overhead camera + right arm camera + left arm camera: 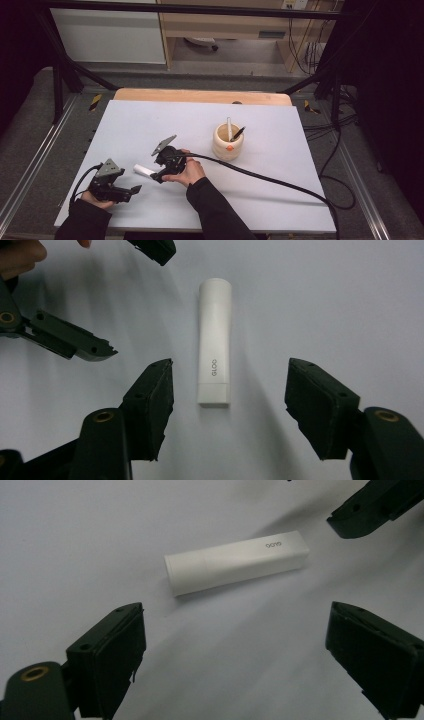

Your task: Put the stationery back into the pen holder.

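right gripper (227, 405) straddles the white glue stick (215, 350), jaws apart, pads not touching, lined up for a side pinch. stick lies flat on the desk (280, 170). left gripper (235, 665) open, just beside it, likely on standby.

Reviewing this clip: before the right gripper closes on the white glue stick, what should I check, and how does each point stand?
1. Glue stick lies flat on the table: ok.
2. Stick sits between the right gripper jaws: ok.
3. Pads touching the stick: not ok, gaps on both sides.
4. Left gripper open, clear of the stick: ok.
5. Cup stands away from the grasp: ok.
6. Stick's cap tight: cannot tell.
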{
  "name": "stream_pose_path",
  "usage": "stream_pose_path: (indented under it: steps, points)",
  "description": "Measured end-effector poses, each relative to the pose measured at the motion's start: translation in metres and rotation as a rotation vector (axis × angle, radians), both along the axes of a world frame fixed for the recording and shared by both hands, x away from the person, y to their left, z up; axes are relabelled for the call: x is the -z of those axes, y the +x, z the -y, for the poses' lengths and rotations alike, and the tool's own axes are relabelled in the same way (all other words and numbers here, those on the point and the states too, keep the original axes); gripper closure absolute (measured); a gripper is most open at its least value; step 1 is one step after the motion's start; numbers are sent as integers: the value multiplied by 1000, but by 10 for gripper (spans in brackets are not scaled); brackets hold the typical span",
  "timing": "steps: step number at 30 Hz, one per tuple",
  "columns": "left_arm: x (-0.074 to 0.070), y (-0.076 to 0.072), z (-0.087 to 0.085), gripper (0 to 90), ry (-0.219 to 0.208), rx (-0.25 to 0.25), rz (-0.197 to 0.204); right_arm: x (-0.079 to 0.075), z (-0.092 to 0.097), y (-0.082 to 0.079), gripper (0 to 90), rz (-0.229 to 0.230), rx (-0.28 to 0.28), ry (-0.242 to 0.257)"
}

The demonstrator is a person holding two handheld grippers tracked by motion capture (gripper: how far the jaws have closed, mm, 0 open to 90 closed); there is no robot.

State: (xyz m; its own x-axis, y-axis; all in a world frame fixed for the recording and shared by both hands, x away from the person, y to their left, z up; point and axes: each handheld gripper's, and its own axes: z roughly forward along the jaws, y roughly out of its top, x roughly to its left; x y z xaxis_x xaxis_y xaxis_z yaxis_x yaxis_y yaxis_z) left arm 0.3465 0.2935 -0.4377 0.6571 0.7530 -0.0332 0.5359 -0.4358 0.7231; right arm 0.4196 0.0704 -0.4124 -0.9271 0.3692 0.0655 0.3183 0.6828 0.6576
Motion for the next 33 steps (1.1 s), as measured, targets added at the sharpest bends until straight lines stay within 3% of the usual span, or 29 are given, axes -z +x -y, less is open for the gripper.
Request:
stream_pose_path:
  steps: [6,18,33]
  points:
    - [0,0,0,96,-1,-1,-3,6,-13,3,432,-16,-32,-62]
    - [1,1,0,96,5,6,-9,15,-29,8,577,-22,-57,-125]
    - [2,1,1,96,10,11,-14,20,-31,8,705,-57,-45,-159]
